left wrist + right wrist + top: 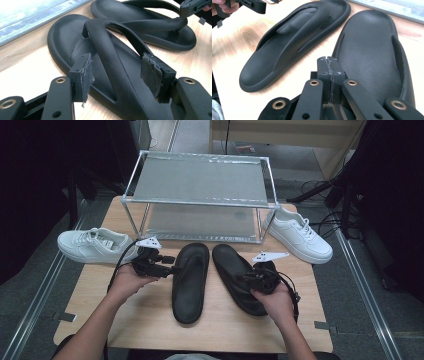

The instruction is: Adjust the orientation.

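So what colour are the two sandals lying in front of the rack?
Both sandals are plain matte black, seen best in the left gripper view.

The high view looks forward and down from above the person's side of the bench (pixel 150 320), taking in the whole top. The left gripper view sits low and close, looking along its fingers (pixel 83 75) across the two sandals (pixel 120 82). The right gripper view, equally close, looks over both sandals from the opposite side. All three views share the sandals.
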The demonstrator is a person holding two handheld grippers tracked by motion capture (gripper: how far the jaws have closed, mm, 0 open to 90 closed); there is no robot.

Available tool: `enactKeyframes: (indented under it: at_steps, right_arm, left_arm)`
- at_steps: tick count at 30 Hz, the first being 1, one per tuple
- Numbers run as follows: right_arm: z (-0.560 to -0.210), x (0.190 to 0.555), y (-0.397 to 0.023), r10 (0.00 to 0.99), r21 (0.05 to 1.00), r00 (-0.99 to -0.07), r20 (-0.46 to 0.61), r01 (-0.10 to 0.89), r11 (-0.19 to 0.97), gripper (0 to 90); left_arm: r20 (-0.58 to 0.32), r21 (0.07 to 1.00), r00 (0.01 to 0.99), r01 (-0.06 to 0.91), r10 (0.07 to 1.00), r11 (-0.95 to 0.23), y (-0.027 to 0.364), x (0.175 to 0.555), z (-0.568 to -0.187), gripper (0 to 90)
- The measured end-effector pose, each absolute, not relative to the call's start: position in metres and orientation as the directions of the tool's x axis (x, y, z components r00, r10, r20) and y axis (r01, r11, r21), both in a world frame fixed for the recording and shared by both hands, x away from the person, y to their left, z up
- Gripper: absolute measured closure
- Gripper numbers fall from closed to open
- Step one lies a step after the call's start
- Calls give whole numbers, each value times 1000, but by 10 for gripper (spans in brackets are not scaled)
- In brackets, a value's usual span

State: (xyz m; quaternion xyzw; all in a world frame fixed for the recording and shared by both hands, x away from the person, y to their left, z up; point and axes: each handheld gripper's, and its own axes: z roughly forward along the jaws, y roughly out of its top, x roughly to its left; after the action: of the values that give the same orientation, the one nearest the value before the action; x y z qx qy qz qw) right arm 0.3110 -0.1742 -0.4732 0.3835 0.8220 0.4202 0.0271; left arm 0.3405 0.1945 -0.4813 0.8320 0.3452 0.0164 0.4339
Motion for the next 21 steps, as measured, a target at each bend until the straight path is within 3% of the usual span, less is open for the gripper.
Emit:
enactKeyframes:
  at_steps: [21]
  right_arm:
    - [-490,297,-174,679,656,-699,224,624,425,900]
  left_arm:
    - [-273,732,782,547,561,-406,178,352,-481,412]
